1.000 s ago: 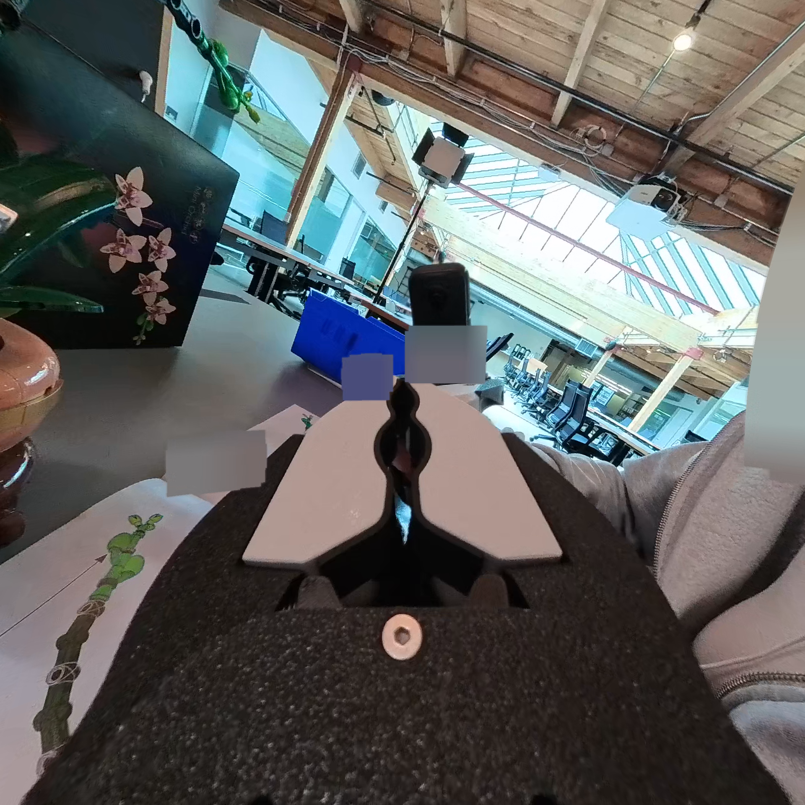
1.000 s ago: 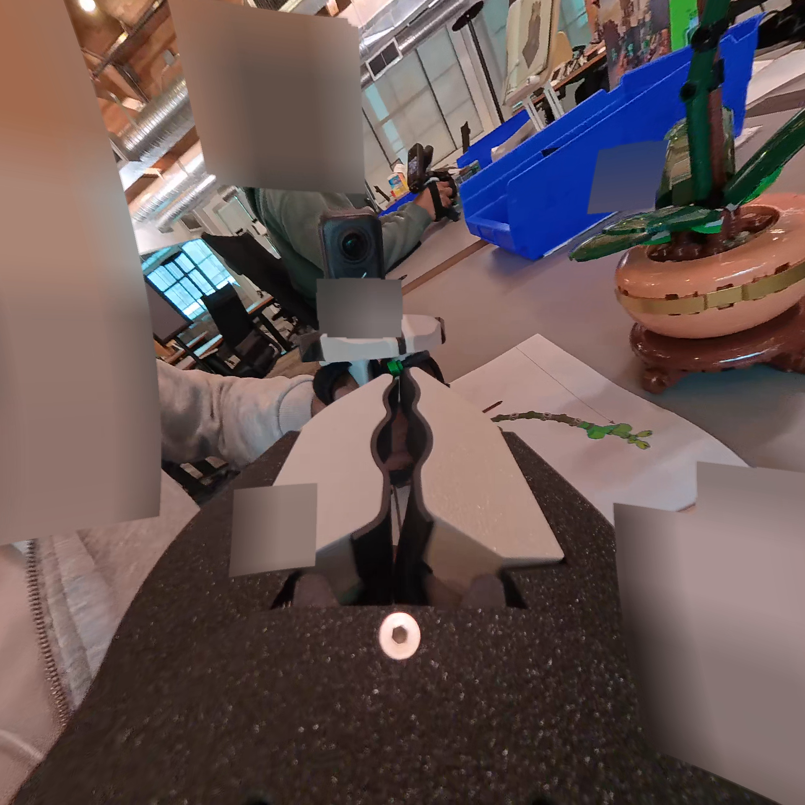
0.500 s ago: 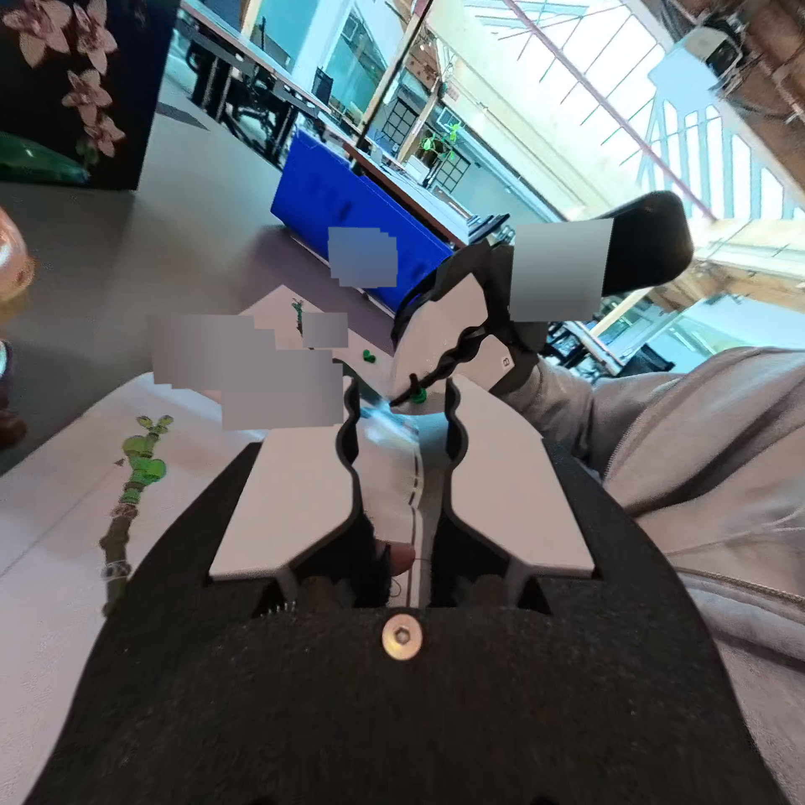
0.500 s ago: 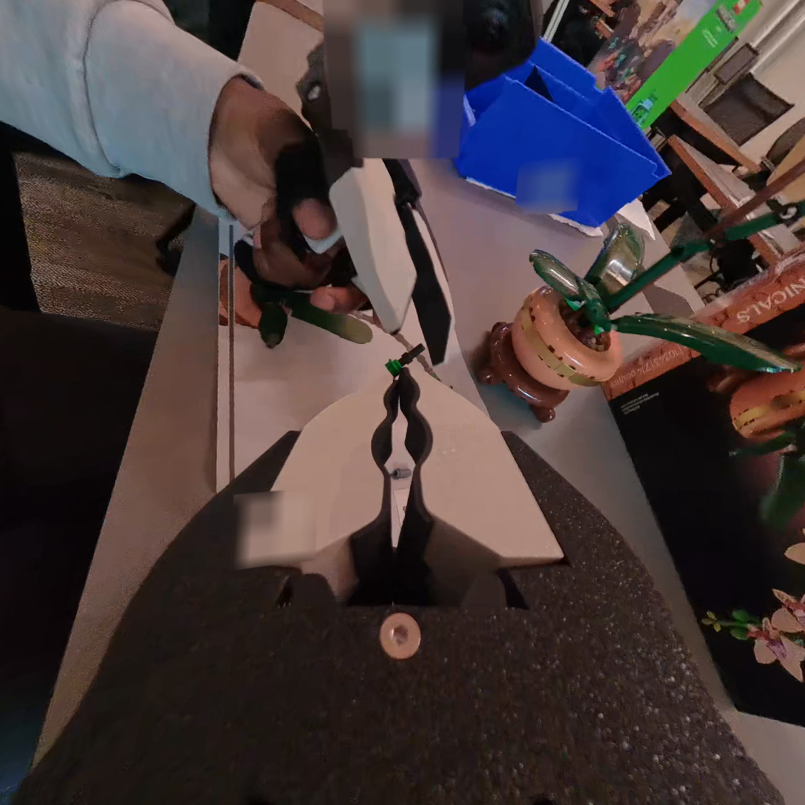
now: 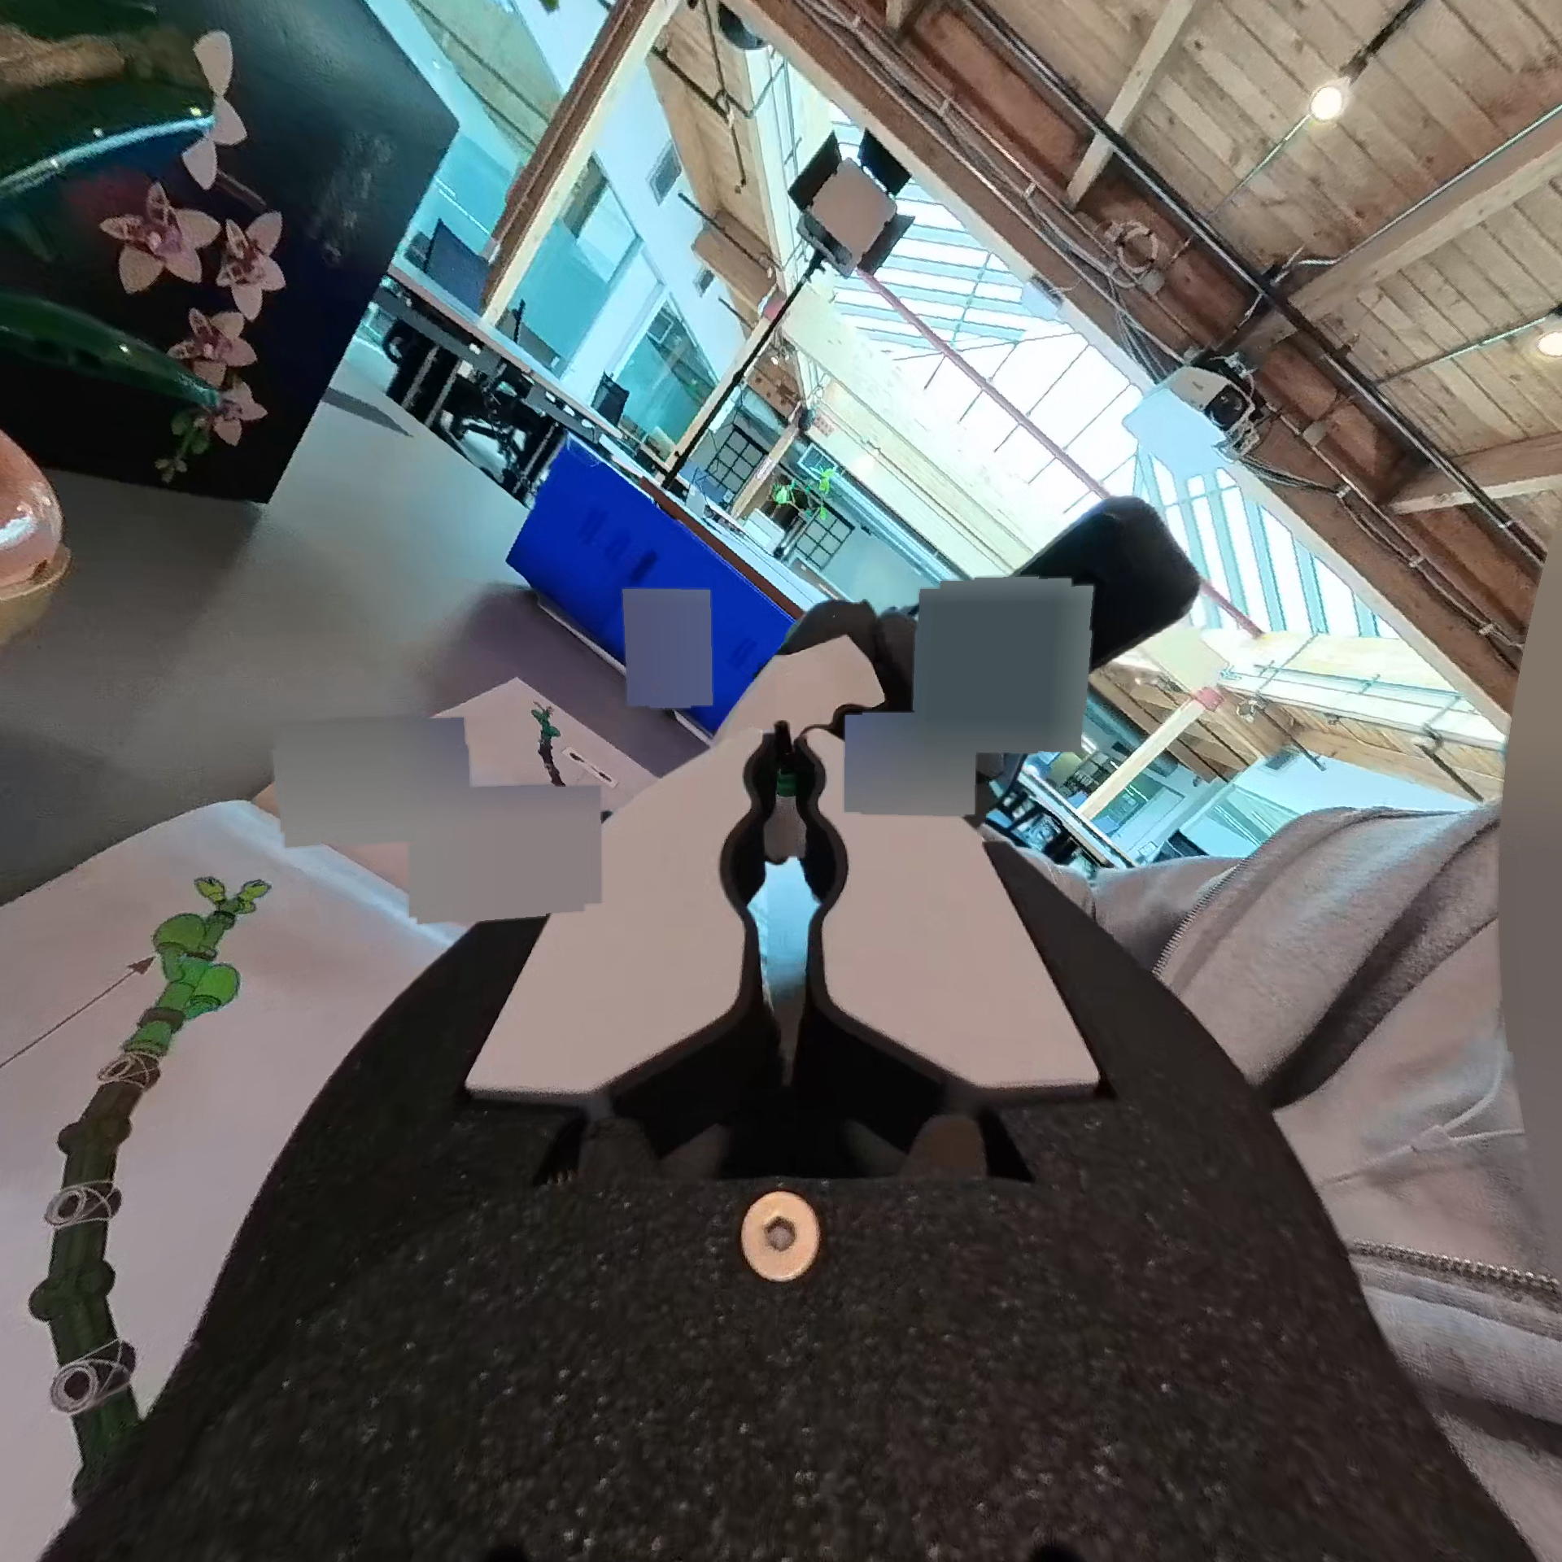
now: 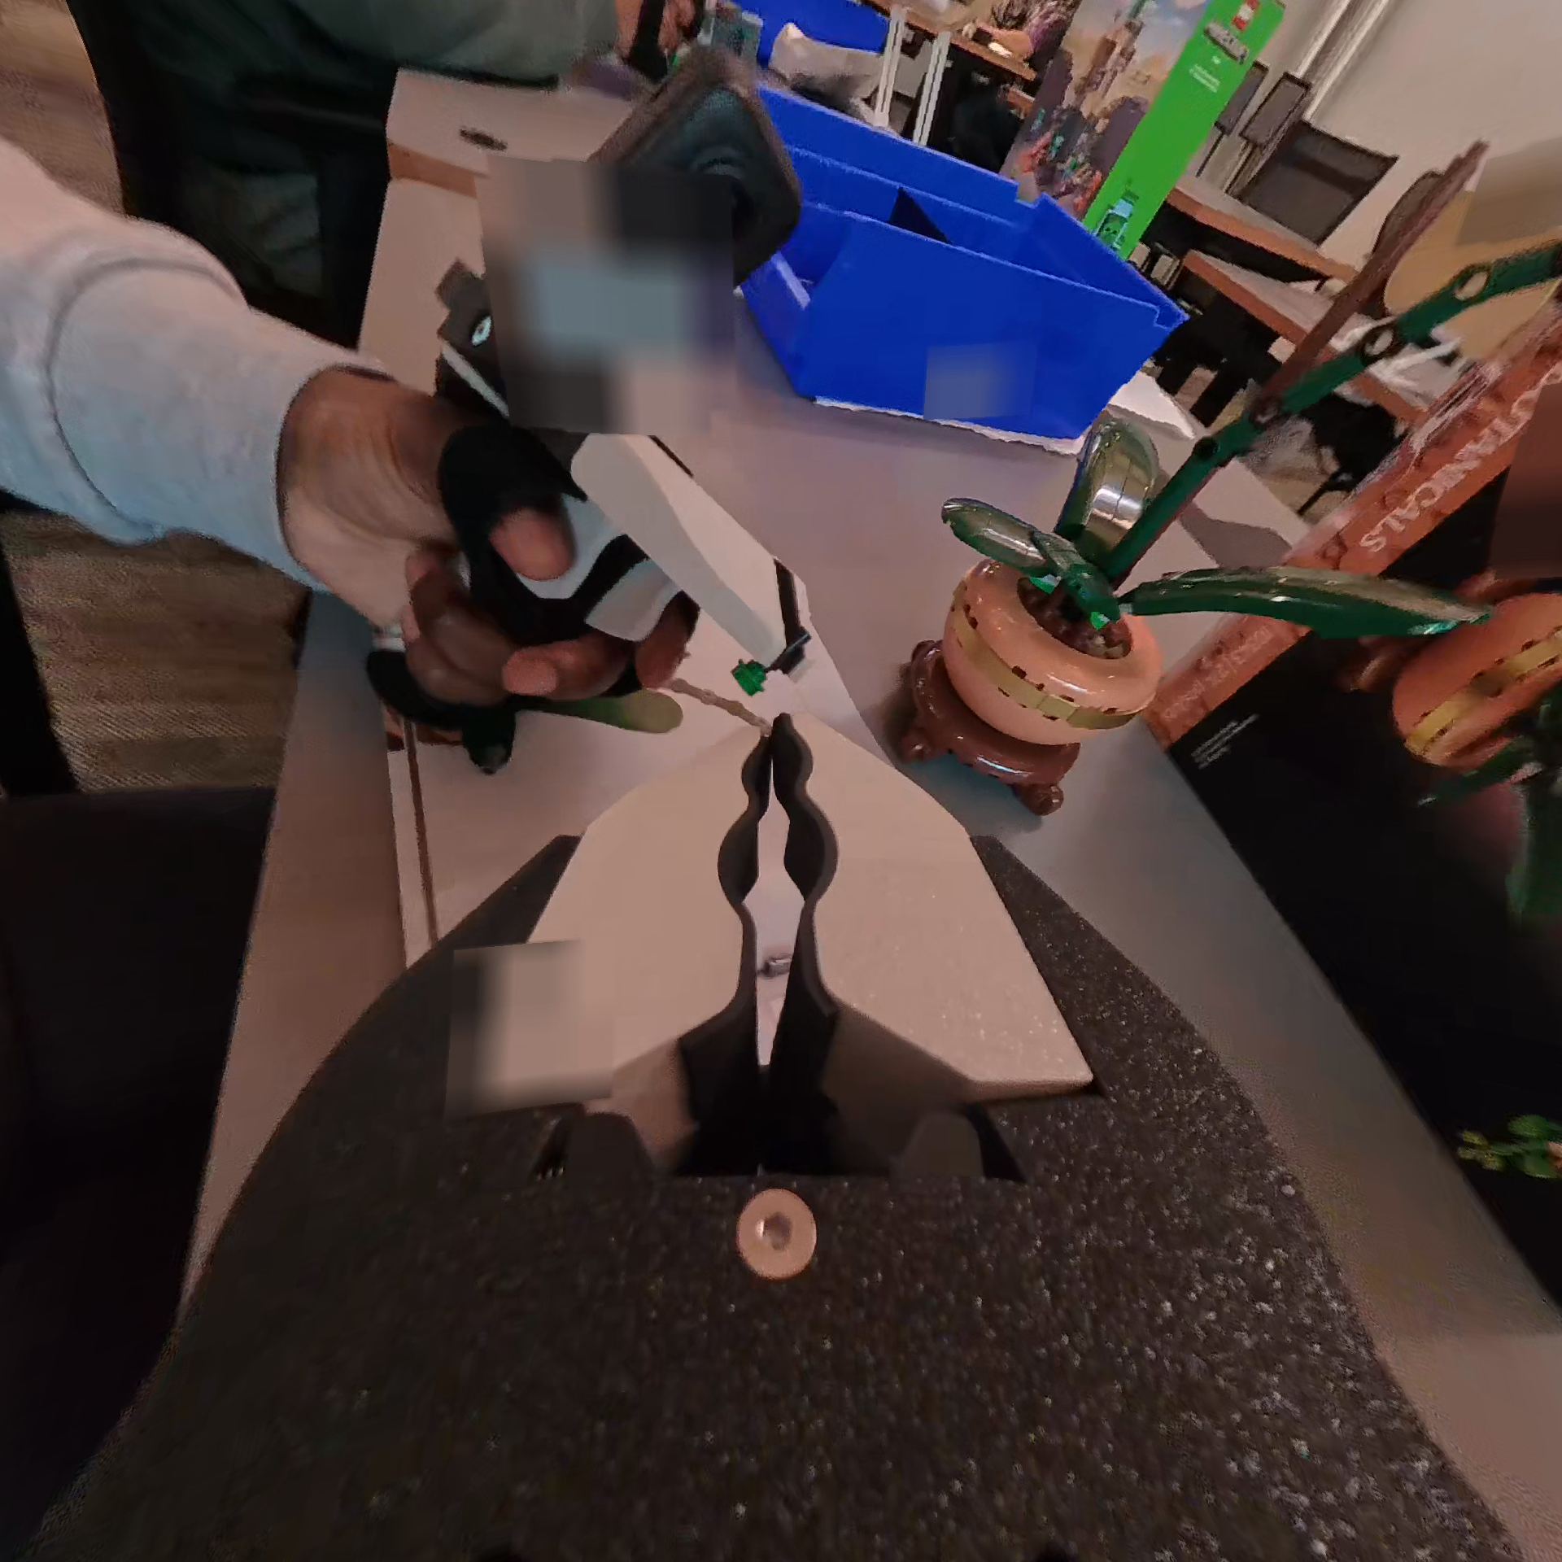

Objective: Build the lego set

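Two grippers meet tip to tip above the white printed sheet (image 5: pixel 211 1099) that lies along the near edge of the grey tabletop (image 5: pixel 211 592). Your left gripper (image 5: pixel 782 744) has its jaws clenched on a small black pin with a green plastic end (image 6: pixel 748 676). The pin sits right at the fingertips, with the green end sticking out to one side. Your right gripper (image 6: pixel 778 735) has its jaws clenched too, with nothing showing between the pads. Its tips are just beside the pin but apart from it. Your hand (image 6: pixel 380 507) wraps the left handle. A peach brick-built flowerpot on a brown base (image 6: pixel 1048 676), with dark green leaves, stands near the grippers. A dark box printed with orchids (image 5: pixel 253 253) stands behind the pot. A blue plastic bin (image 6: pixel 972 338) sits toward the far edge.
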`<state>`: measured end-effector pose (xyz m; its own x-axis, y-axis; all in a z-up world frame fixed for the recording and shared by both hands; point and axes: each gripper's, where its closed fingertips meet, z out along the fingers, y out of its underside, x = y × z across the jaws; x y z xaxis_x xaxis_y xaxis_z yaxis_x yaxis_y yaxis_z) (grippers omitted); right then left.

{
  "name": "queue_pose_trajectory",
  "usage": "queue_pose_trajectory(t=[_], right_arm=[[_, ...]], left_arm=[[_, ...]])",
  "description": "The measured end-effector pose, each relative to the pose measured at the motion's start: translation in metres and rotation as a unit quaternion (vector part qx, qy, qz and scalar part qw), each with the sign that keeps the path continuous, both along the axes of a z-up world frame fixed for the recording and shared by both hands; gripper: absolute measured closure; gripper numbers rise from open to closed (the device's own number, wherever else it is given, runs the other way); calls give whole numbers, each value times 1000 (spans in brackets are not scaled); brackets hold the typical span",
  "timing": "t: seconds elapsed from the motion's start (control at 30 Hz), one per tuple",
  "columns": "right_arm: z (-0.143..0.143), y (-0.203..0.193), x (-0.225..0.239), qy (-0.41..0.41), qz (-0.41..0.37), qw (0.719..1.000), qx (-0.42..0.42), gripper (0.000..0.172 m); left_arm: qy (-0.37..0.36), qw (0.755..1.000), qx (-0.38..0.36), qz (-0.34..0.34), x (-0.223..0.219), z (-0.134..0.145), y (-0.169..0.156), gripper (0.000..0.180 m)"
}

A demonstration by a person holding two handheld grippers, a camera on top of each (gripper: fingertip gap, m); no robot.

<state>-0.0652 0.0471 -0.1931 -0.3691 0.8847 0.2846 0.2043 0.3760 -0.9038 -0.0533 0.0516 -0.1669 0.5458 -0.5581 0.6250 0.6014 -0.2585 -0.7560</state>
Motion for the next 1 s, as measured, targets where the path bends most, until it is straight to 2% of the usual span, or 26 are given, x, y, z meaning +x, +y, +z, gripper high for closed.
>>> queue_pose_trajectory(t=[0.07,0.13,0.23,0.3,0.43,0.5,0.57,0.63,0.73,0.8,0.83,0.9,1.0], right_arm=[[0,-5,0,-15,12,998,-67,163],[2,-10,0,-36,24,986,-164,146],[13,-15,-1,-46,39,956,-288,145],[14,-16,-2,-52,40,947,-315,148],[8,-14,0,-64,36,944,-321,166],[6,-15,0,-73,38,941,-327,167],[3,-14,0,-69,27,950,-303,167],[0,-10,-2,-58,-1,967,-247,167],[-3,0,-5,-24,-64,994,-82,167],[-1,4,-7,3,-96,995,12,167],[2,4,-7,15,-101,994,28,167],[6,2,-8,28,-90,996,-8,167],[9,-4,-8,14,-53,982,-181,168]], left_arm=[[-6,1000,13,11,-3,4,0,178],[-16,999,25,21,-7,7,-1,178],[1,999,27,26,-6,4,-1,178],[15,999,31,23,-1,4,-1,178],[58,997,37,29,2,1,-2,178],[92,994,40,33,3,-1,-2,178],[106,993,39,45,3,-2,-1,178],[101,993,31,61,1,-3,1,178],[60,995,10,85,-3,-5,6,179],[32,995,4,97,-5,-3,6,179],[18,995,4,101,-6,-1,6,179],[-8,995,6,99,-6,2,5,179],[-19,995,16,95,-8,4,3,179]])
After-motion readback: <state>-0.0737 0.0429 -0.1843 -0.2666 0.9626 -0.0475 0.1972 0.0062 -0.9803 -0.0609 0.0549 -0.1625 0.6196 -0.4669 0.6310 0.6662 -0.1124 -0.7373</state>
